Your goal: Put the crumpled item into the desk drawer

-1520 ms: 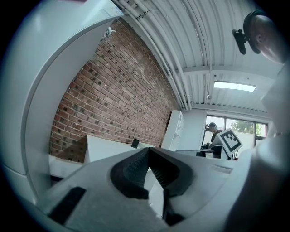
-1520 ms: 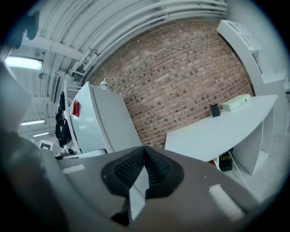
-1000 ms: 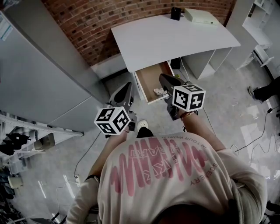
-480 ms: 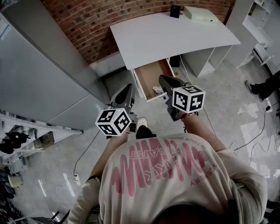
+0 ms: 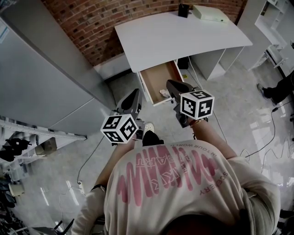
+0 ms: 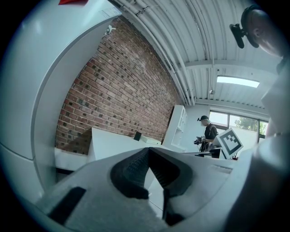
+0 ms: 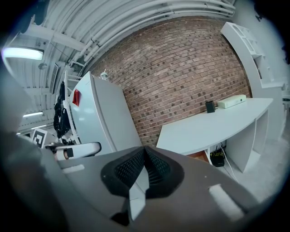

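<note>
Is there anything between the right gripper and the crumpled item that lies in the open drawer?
Nothing visible stands between them. The crumpled item lies uncovered near the front of the open drawer. The right gripper, its jaws together and empty, shows right beside the item in the head view.

A white worktop [image 5: 183, 39] stands against a red brick wall [image 5: 87, 23]. At its far edge sits a small black box [image 5: 184, 11], and just beside that, toward the far right corner, lies a flat pale box [image 5: 209, 13]. A tall grey cabinet [image 5: 41, 78] fills the room to the left of the worktop; white shelving [image 5: 275, 23] stands to its right. Thin cables [image 5: 271, 137] trail over the pale floor. Someone's shoe [image 5: 262, 90] shows at the right. Across the room, a person in a cap [image 6: 209, 136] stands near a window [image 6: 244, 122].
</note>
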The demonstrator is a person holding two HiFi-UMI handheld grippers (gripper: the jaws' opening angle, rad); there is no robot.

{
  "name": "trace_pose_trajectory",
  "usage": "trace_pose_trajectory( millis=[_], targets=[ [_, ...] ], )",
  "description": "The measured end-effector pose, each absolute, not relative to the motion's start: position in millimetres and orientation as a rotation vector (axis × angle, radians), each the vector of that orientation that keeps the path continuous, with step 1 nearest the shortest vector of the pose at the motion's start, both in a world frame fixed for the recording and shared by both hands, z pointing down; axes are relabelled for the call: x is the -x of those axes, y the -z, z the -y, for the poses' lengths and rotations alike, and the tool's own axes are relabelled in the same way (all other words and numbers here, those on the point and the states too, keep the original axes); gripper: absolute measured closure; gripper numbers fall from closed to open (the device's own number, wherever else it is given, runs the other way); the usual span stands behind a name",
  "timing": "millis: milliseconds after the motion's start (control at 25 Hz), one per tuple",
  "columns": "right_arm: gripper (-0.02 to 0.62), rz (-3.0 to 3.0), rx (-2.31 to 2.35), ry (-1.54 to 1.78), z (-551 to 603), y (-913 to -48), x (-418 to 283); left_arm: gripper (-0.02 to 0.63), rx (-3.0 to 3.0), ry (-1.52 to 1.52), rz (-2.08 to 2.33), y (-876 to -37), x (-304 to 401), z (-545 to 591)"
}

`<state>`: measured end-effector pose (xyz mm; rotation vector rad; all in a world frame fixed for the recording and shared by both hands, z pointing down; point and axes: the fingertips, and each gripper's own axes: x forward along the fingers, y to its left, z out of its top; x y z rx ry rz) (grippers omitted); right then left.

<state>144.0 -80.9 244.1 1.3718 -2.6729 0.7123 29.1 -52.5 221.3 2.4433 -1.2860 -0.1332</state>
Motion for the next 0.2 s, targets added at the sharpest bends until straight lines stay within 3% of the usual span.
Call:
trace_pose_trajectory(
  millis=[200],
  targets=[
    [0.588,2.676,-1.374,-0.715,81.2,-245.4,-144.1,0.603,-2.442,0.133,1.293,-223.1,-27.7,52.7]
  ],
)
